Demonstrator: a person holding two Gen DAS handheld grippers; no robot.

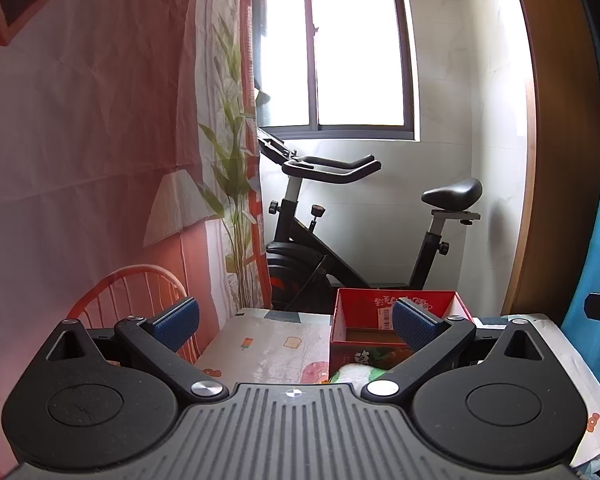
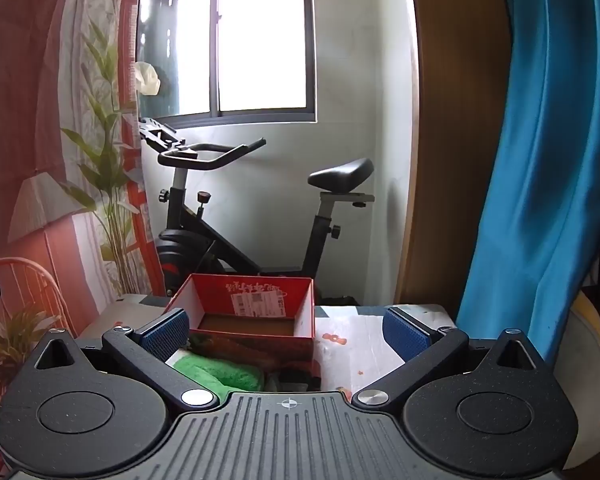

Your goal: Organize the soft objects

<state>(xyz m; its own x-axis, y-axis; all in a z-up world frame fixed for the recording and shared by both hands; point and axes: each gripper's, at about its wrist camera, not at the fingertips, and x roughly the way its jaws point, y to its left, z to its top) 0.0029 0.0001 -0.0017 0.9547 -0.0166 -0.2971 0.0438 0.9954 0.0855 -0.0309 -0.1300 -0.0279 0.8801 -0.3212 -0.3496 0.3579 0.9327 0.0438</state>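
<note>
Right wrist view: my right jaws (image 2: 287, 330) stand as wide as they go, blue ribbed pads apart, nothing between them, nothing held. Directly below and between them lies a green plush item (image 2: 223, 374), fluffy pile, with a white fleecy edge on its left side. It rests on the desk (image 2: 364, 344) against the near wall of the red box (image 2: 255, 312), partly hidden by my own housing. Beside it, toward the right, something dark sits low in shadow; I cannot tell what it is.

Left wrist view: my left jaws (image 1: 295, 326) are likewise fully spread and empty. A white fleecy patch with a green fringe (image 1: 354, 372) shows just below the right pad, at the foot of the red box (image 1: 380, 322). The box stands open-topped near the far edge of the desk (image 1: 267, 344), and what shows of its inside holds nothing.

Assessment of handling: the plush looks light, limp and compressible. It should not slip on ribbed pads, nor break. It will sag and drape when lifted, so I judge a deep pinch across its thick middle safer than a nip at the fringe, which could pull loose. The box appears to be light card and may slide if bumped.

Beyond the desk: an exercise bike (image 2: 235, 216) under the window.
</note>
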